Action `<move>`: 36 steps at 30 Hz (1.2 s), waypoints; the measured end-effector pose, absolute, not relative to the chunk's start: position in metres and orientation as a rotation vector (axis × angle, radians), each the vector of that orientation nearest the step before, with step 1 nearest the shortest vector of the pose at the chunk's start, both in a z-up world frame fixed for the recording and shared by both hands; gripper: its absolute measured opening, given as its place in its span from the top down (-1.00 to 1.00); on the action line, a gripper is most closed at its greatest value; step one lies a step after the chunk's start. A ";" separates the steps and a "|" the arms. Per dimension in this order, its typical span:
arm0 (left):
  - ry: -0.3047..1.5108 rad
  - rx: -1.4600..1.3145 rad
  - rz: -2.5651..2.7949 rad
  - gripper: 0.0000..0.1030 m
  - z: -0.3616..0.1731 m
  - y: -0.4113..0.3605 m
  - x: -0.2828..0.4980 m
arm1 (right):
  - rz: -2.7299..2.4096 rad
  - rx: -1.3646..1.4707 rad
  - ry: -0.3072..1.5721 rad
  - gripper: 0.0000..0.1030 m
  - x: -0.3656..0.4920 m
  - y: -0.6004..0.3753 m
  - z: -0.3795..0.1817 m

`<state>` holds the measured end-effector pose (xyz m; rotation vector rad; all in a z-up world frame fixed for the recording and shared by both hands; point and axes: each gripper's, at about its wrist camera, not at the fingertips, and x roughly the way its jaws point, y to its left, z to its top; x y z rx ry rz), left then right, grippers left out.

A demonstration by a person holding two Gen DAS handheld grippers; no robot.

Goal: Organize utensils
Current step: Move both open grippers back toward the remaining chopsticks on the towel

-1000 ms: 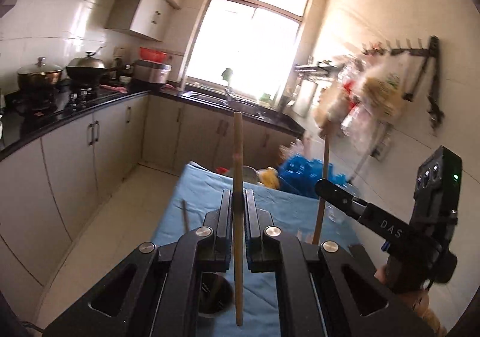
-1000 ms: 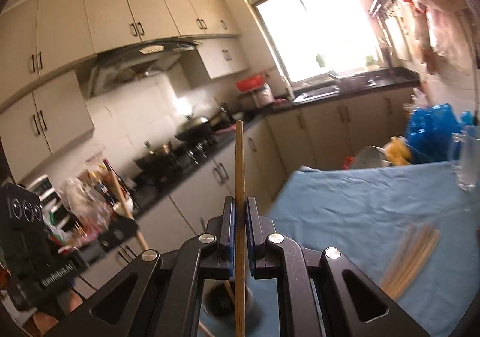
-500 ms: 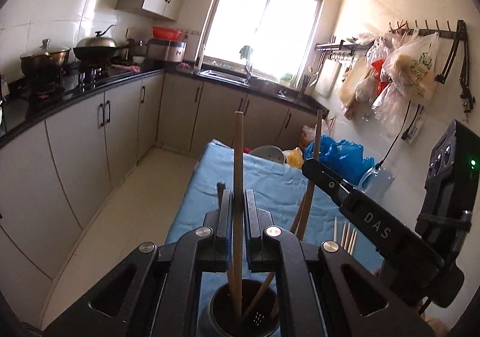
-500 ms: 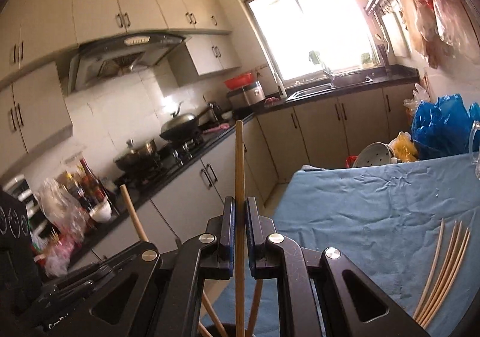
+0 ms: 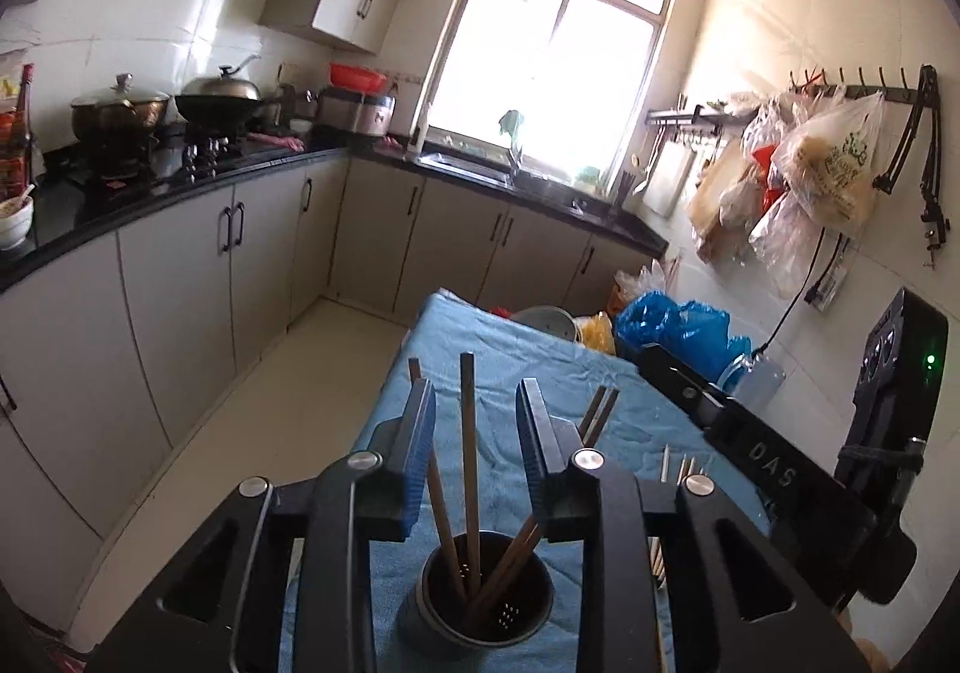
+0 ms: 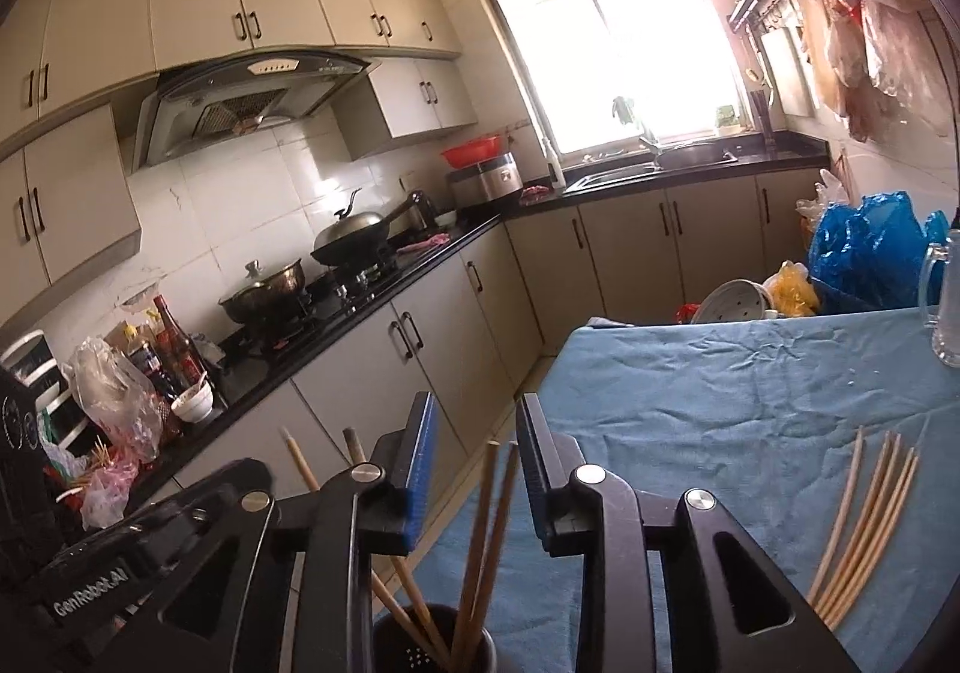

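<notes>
A dark perforated utensil cup [image 5: 486, 592] stands on the blue cloth at the table's near end and holds several wooden chopsticks [image 5: 470, 469]. My left gripper [image 5: 474, 403] hovers just above the cup, its jaws opening; one chopstick stands free in the gap, its lower end in the cup. From the cup's other side my right gripper [image 6: 474, 415] is also opening, and two chopsticks [image 6: 480, 541] lean loose between its blue pads. The cup [image 6: 435, 646] shows at the bottom of the right wrist view. Several more chopsticks [image 6: 864, 523] lie flat on the cloth.
The blue-clothed table [image 6: 720, 391] runs toward a blue plastic bag [image 6: 864, 253], a white colander [image 6: 732, 301] and a glass mug [image 6: 948, 301]. A black countertop [image 5: 150, 187] with pots runs along the left wall. Bags hang on wall hooks [image 5: 798, 175].
Both grippers came down over the cup and their jaws parted, letting go of the chopsticks, which now stand in the cup. The view dropped toward the table.
</notes>
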<state>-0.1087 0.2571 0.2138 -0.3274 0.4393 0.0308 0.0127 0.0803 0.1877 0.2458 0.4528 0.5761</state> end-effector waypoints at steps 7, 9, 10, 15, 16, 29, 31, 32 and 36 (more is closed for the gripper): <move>0.386 -0.311 -0.036 0.27 0.230 0.224 -0.143 | 0.485 0.222 0.477 -0.10 -0.006 0.009 0.183; 0.389 -0.304 -0.064 0.22 0.229 0.211 -0.149 | 0.437 0.193 0.531 -0.18 -0.008 -0.013 0.167; 0.402 -0.299 -0.087 0.19 0.226 0.200 -0.150 | 0.409 0.171 0.571 -0.18 -0.008 -0.024 0.155; 0.501 -0.276 -0.165 0.17 0.200 0.155 -0.140 | 0.363 0.059 0.871 -0.18 -0.005 -0.054 0.073; 0.525 -0.271 -0.175 0.17 0.195 0.147 -0.136 | 0.374 0.053 0.913 -0.06 -0.006 -0.056 0.060; 0.879 -0.149 -0.266 0.17 0.074 0.038 -0.088 | 0.199 0.199 1.008 0.24 0.071 -0.137 0.022; 0.906 -0.119 -0.259 0.17 0.060 0.028 -0.079 | 0.182 0.188 1.033 0.30 0.084 -0.132 0.015; 0.925 -0.101 -0.253 0.17 0.052 0.023 -0.074 | 0.168 0.164 1.016 0.30 0.089 -0.128 0.015; 0.979 -0.060 -0.250 0.42 0.031 0.011 -0.059 | 0.120 0.101 1.014 0.31 0.097 -0.116 0.017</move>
